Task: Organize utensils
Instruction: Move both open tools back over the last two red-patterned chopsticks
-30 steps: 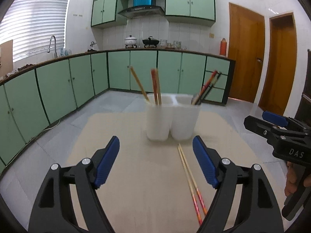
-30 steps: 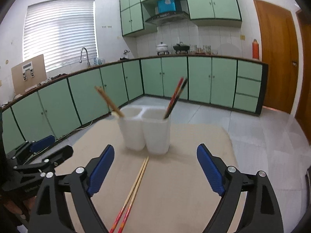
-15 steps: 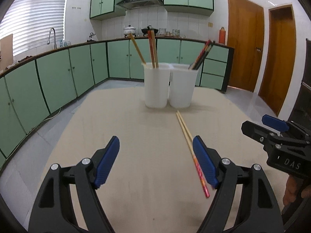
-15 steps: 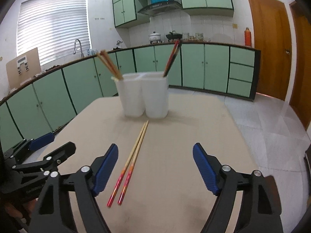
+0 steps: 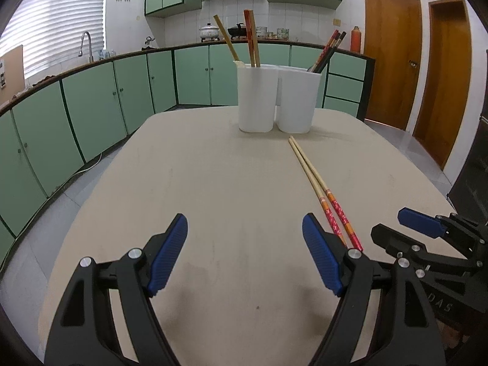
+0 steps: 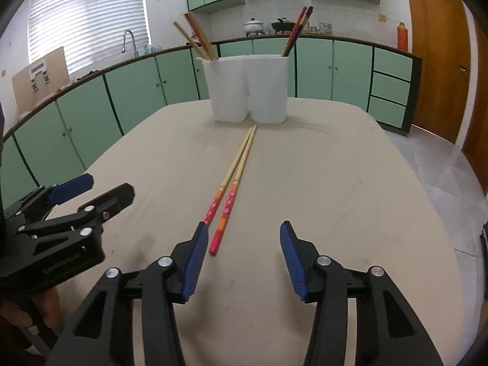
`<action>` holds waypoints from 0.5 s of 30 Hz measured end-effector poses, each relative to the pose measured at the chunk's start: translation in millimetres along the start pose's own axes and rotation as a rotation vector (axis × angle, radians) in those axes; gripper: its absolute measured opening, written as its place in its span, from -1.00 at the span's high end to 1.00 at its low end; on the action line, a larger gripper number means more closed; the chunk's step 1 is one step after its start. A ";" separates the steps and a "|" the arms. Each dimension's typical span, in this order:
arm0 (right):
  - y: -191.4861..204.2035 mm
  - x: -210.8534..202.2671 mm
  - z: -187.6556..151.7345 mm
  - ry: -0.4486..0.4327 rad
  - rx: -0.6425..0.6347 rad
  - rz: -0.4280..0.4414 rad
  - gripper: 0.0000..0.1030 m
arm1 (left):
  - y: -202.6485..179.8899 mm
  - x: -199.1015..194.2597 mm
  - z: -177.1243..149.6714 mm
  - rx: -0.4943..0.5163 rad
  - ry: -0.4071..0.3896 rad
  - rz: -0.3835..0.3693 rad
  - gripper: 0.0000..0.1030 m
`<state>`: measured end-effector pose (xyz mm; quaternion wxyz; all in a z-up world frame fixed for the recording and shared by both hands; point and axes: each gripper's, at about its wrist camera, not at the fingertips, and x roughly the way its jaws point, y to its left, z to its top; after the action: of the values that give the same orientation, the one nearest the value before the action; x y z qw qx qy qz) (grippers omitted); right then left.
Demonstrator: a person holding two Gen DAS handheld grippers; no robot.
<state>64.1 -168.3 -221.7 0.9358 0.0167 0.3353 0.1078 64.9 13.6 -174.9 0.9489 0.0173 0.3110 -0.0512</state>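
A pair of bamboo chopsticks with red patterned handles lies on the beige table, tips towards two white holders. The left holder carries pale and red chopsticks, the right one dark ones. My left gripper hovers open and empty, the handles just right of its right finger. My right gripper is closing, with nothing pressed; the red handle ends lie just ahead of its left finger. Each gripper shows at the edge of the other's view.
Green kitchen cabinets run along the left and far walls. Wooden doors stand at the right. Part of a hand holds the left gripper's handle at the lower left of the right wrist view.
Both grippers have come down and closer to the table. The right gripper's jaws have narrowed. The chopstick handles now lie close to both grippers' fingers.
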 end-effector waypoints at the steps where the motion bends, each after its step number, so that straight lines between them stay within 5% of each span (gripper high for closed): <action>1: 1.7 0.8 0.1 0.003 -0.002 0.002 0.11 | 0.2 0.2 -0.6 -0.001 0.001 -0.002 -0.47; 15: 9.9 14.9 -3.9 0.058 -0.019 0.010 0.49 | 3.6 6.2 -3.3 -0.027 0.014 -0.016 -0.47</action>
<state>71.0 -155.6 -233.0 0.9252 0.0065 0.3614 0.1159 68.3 16.9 -181.2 0.9464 0.0021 0.3182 -0.0546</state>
